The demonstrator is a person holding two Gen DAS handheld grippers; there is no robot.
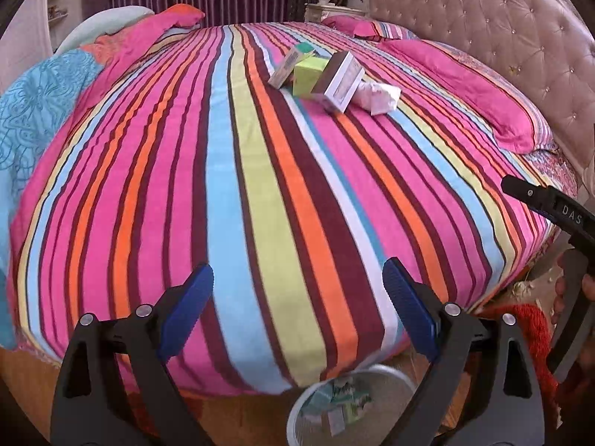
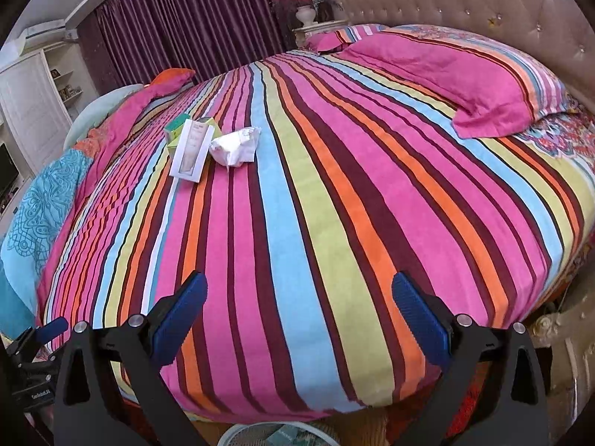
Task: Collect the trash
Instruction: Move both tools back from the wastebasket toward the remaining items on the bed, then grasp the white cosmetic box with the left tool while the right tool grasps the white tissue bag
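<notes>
- On a striped bedspread [image 1: 260,193], a small heap of trash waits far ahead of both grippers, near the middle of the bed and toward the pillows; nothing lies close to the fingers.
- The left gripper [image 1: 297,308] hangs over the near edge of the bed with its blue pads spread wide and nothing between them.
- The right gripper [image 2: 299,316] does the same, jaws wide and empty.
- From the left gripper the heap lies ahead and slightly to the right; from the right gripper it lies ahead and well to the left. Neither hand looks clearly nearer.
- The white box [image 2: 190,152] is the longest piece; its long axis runs roughly away from the grippers, leaning on the boxes behind it.
- Count on the bed: four pieces, namely the white box, a lime-green box [image 1: 309,74], a teal-topped box [image 1: 292,63] and one crumpled white wrapper [image 2: 234,146], the wrapper lying just beside the white box on its right.
- One white bin [image 1: 353,405] stands on the floor below the bed's edge, under the left gripper, with some packaging already in it.
- Two pink pillows [image 2: 457,78] lie against the tufted headboard [image 1: 483,18].
</notes>
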